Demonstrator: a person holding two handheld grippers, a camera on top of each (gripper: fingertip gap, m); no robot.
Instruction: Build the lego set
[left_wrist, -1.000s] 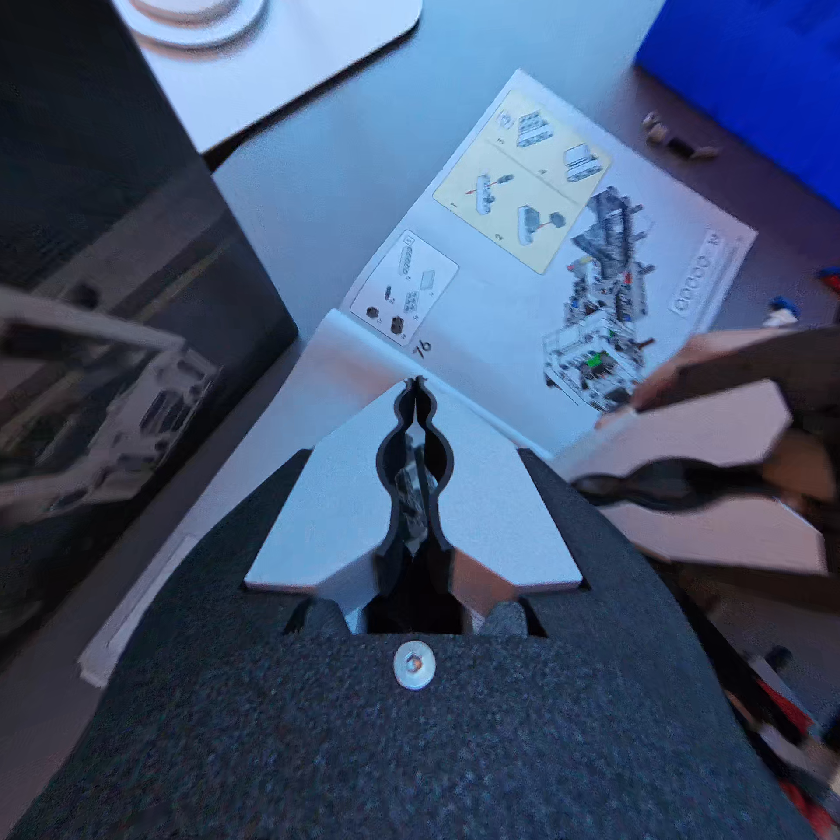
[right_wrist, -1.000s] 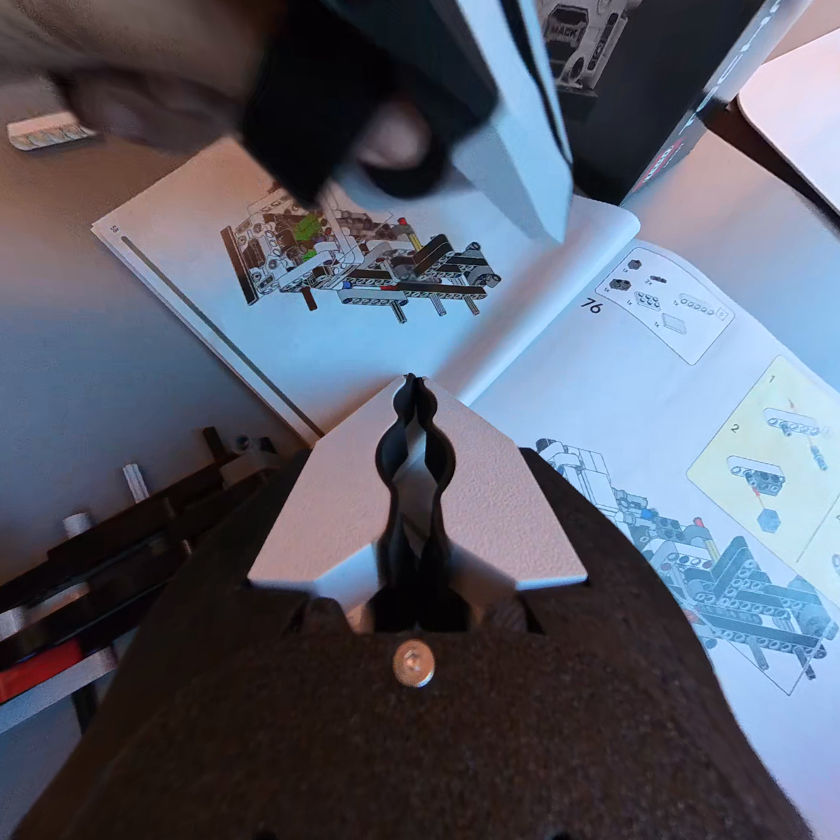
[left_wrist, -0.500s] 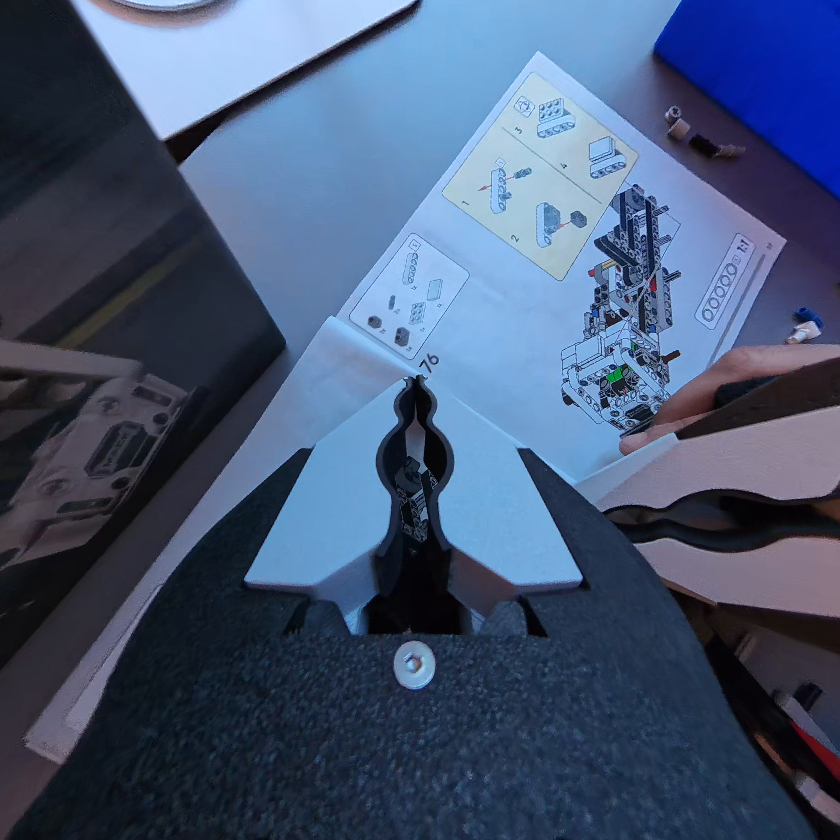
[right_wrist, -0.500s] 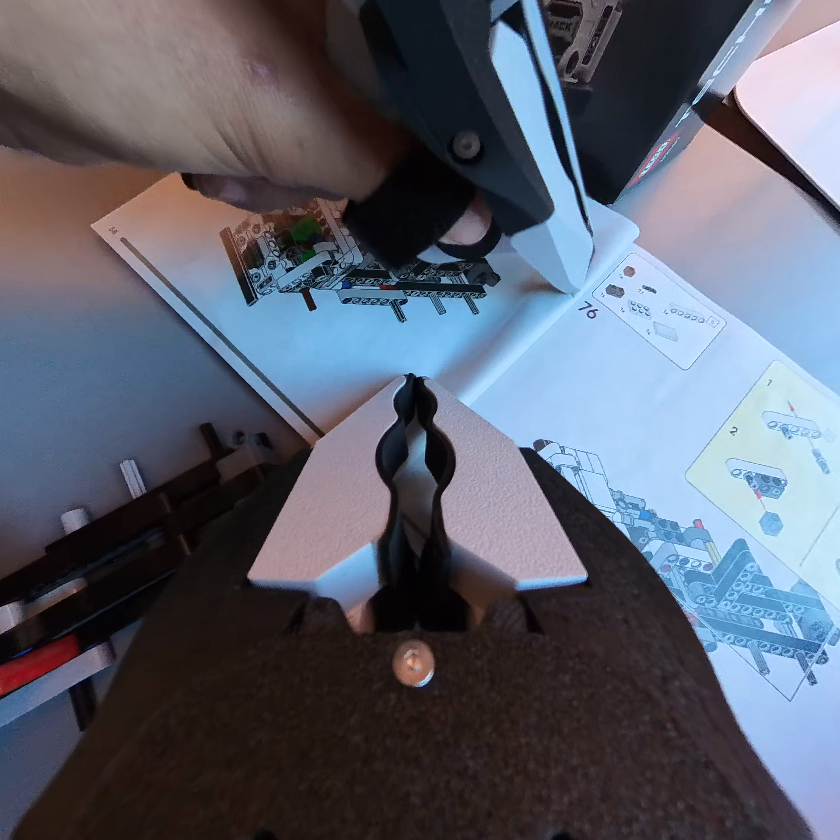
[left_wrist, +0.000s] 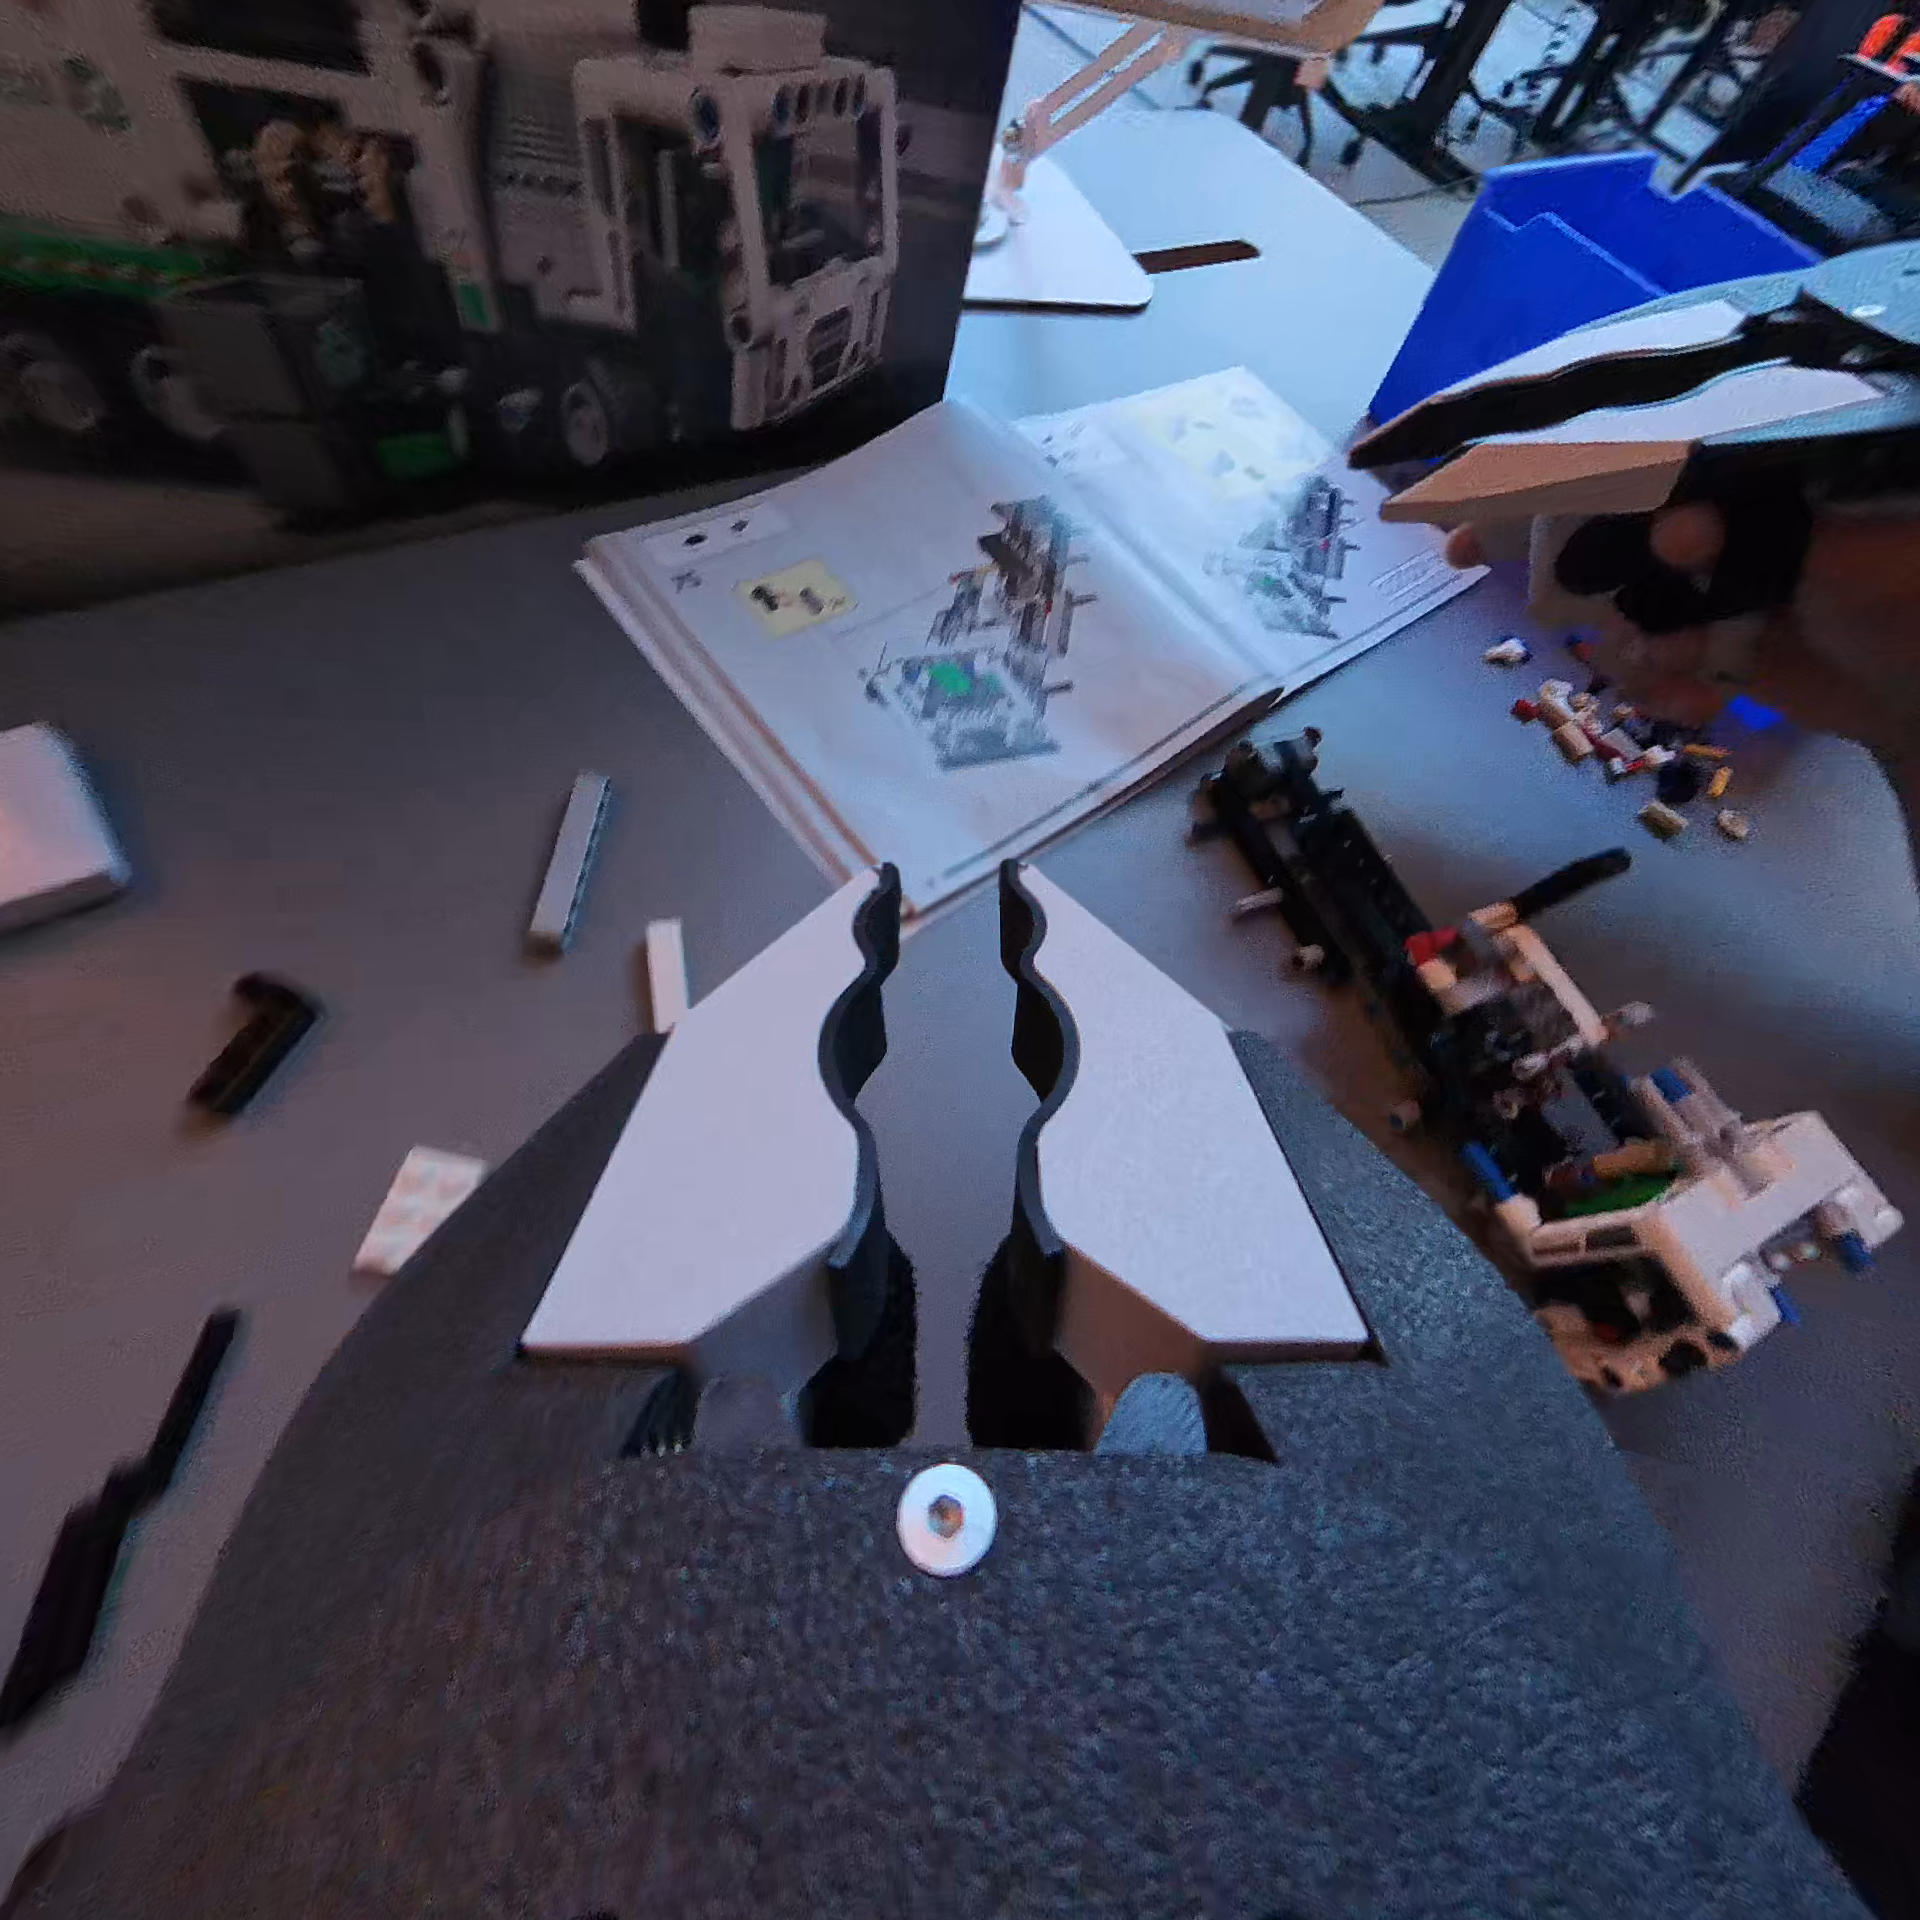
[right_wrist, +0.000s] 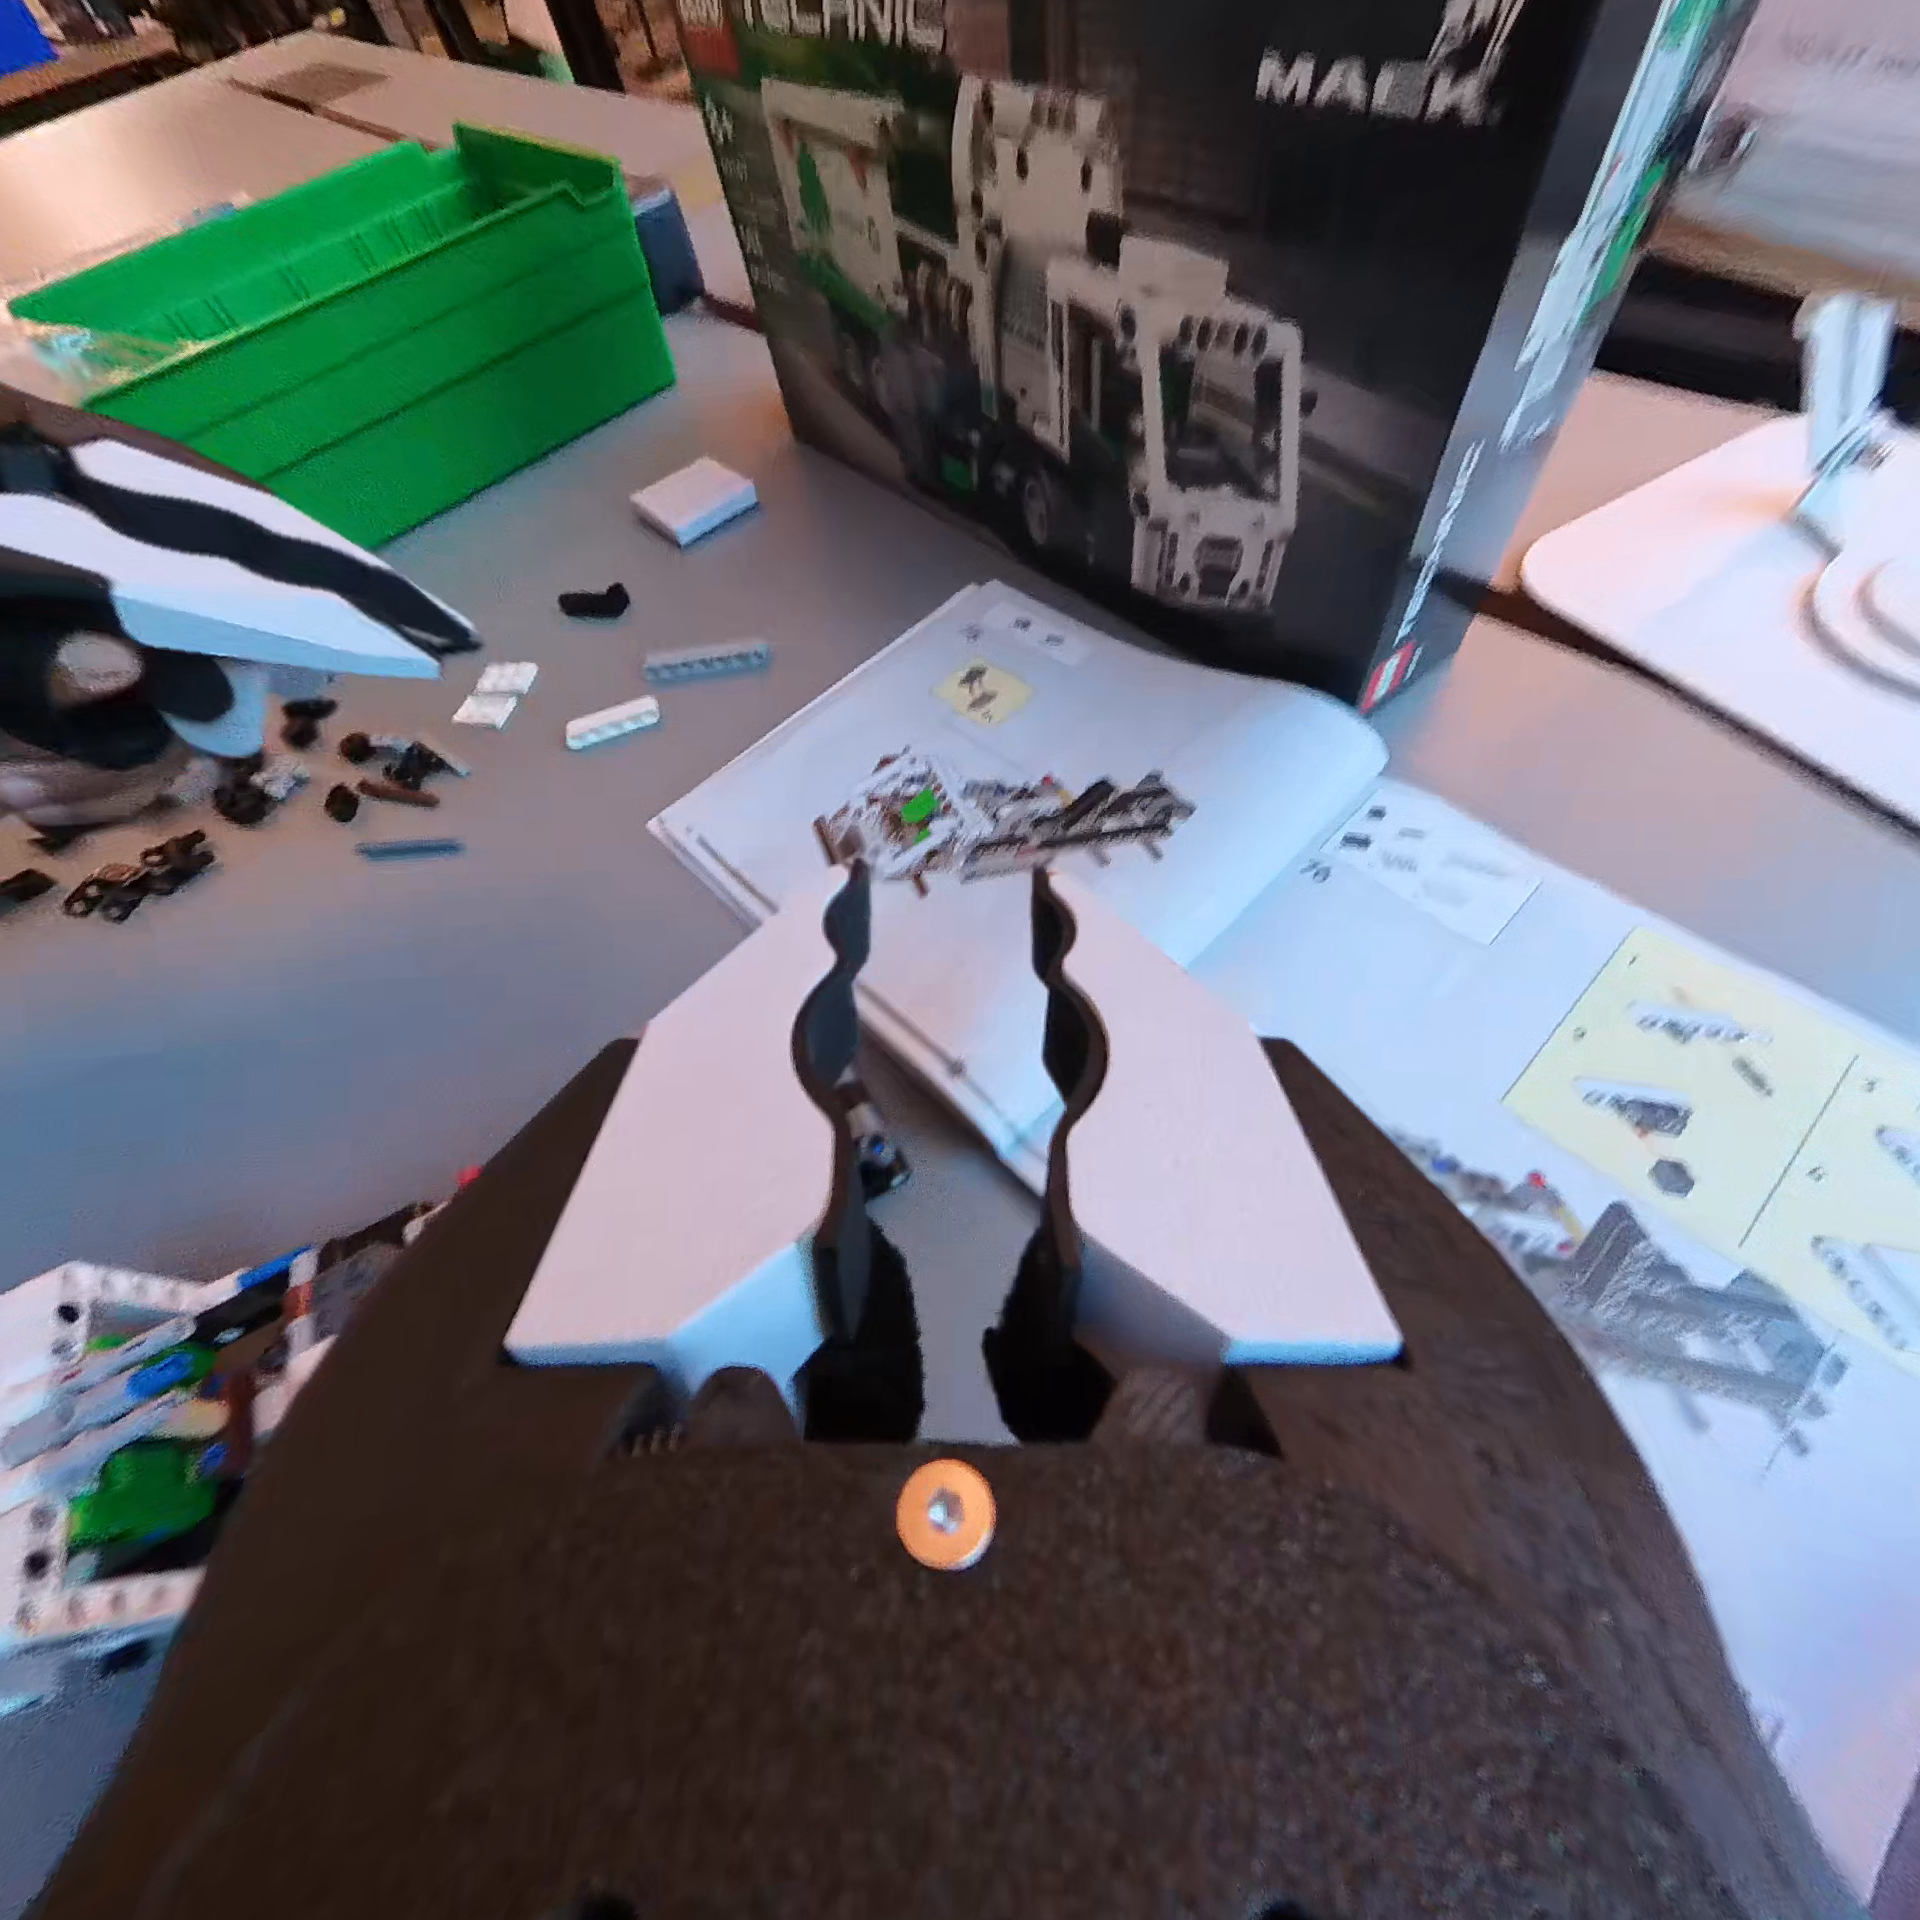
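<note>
My left gripper (left_wrist: 945, 894) is open and empty, above the table just short of the near edge of the open instruction booklet (left_wrist: 935, 644). My right gripper (right_wrist: 948, 894) is open and empty over the booklet's (right_wrist: 1039, 748) near corner. The half-built white and black lego truck (left_wrist: 1507, 1091) lies to the right of the left gripper and at the lower left of the right wrist view (right_wrist: 104, 1455). Each gripper shows in the other's view: the right one (left_wrist: 1538, 436) above the booklet's far right corner, the left one (right_wrist: 239, 592) over loose black pieces (right_wrist: 312, 769).
The lego box (right_wrist: 1143, 312) stands behind the booklet. A green bin (right_wrist: 364, 312) is far left, a blue bin (left_wrist: 1558, 270) far right. White beams (left_wrist: 569, 862), a white plate (left_wrist: 416, 1205), black parts (left_wrist: 249, 1039) and small mixed pieces (left_wrist: 1621, 738) lie on the grey table. A white lamp base (right_wrist: 1714, 623) sits at the right.
Both grippers were shut close above the booklet; both are now open and pulled back, looking out across the table.
</note>
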